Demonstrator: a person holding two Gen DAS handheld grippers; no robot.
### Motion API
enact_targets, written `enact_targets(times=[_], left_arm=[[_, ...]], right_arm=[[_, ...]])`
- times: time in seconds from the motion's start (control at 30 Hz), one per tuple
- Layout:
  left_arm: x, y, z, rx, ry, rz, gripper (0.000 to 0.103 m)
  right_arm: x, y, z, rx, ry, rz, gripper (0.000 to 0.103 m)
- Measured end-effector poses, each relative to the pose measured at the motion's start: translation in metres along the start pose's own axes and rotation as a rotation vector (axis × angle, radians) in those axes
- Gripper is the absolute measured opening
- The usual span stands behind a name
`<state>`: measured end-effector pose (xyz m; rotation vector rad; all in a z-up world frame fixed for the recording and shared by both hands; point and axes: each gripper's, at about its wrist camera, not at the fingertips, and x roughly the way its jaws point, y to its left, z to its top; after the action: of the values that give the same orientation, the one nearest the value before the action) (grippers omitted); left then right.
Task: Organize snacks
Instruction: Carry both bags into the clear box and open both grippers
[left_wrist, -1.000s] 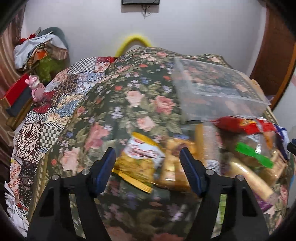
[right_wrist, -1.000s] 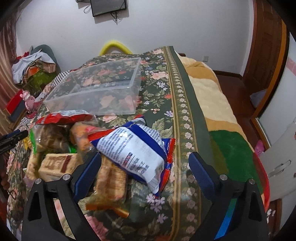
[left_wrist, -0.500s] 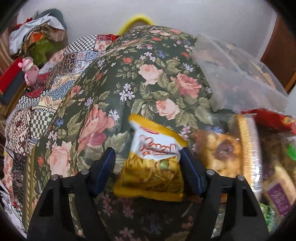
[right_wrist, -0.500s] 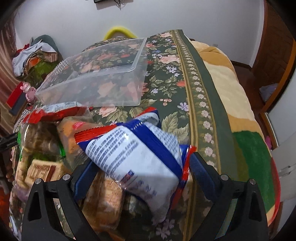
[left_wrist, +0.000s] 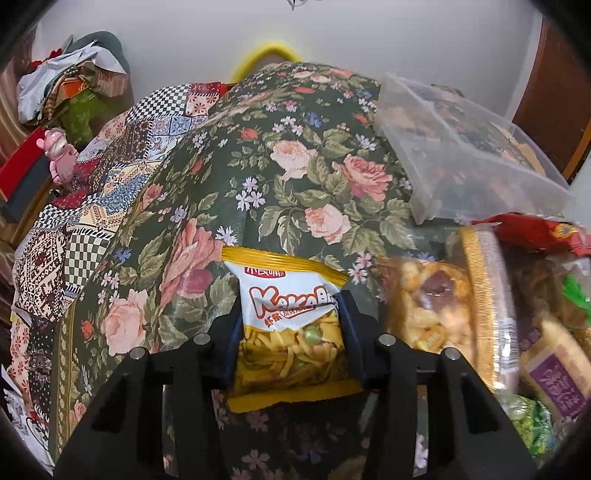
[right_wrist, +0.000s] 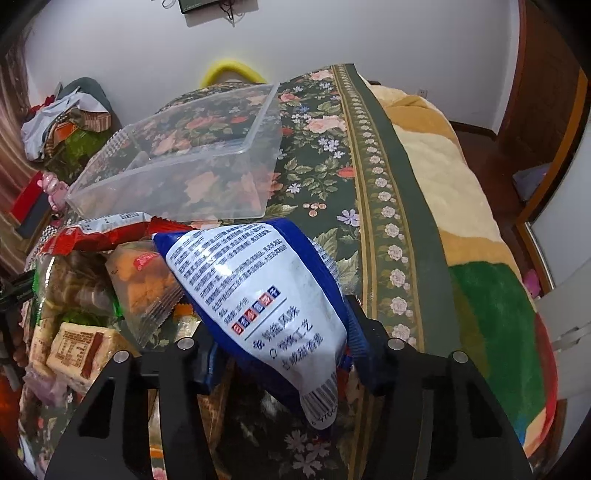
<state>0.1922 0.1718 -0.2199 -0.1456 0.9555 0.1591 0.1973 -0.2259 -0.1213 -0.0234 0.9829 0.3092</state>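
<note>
The yellow snack packet (left_wrist: 291, 325) is clamped between the blue pads of the left gripper (left_wrist: 290, 332), both pads pressed against its sides; pkt held upright, white label w/ orange lettering facing the cam, yellow sticks seen through the clear lower part; floral bedspread (left_wrist: 295, 177) is spread beneath it. The clear plastic container (left_wrist: 469, 162) is seen to the upper right on the bedspread, well apart from the held pkt; only the floral pattern is made out through its walls in this view, contents can't be confirmed here. To the right of the left gripper a snack pile (left_wrist: 498, 314) is heaped: a clear bag of puffed pieces, a gold-edged pack, a red wrapper on top; edges blurred.

From the right wrist view, the blue-and-white bag (right_wrist: 266, 302) is gripped by the right gripper (right_wrist: 284, 350); pads closed against its lower half, bag tilted, printed back and barcode toward the cam. The clear container (right_wrist: 192, 177) is seen beyond the bag, sitting open-topped on the bedspread (right_wrist: 332, 147); nothing but the floral cloth is visible through its base, so no snacks are seen inside. Left of the held bag, a red wrapper (right_wrist: 96, 232), an orange-filled clear pkt (right_wrist: 144, 284) and a tan wafer pack (right_wrist: 74, 350) are lying in a heap, outside the container, just in front of its near wall.
</note>
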Motion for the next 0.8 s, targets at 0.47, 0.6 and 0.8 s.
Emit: enact_targets(times=[0.47,0.6,0.8], left_arm=[[-0.074,-0.025,0.034,0.026,-0.162,-0.084,0.044],[-0.088,-0.039,0.050,0.038,-0.203,-0.119,0.044],[-0.096,-0.063,0.076,0.059,-0.241,-0.161,0.044]], right_arm=[[-0.048,0.018,0.026,-0.036,-0.143,0.024,0.047],[-0.055,0.027,0.041,-0.053,-0.184,0.042,0.047],[-0.058,0.038,0.057,-0.078,-0.229,0.063,0.047]])
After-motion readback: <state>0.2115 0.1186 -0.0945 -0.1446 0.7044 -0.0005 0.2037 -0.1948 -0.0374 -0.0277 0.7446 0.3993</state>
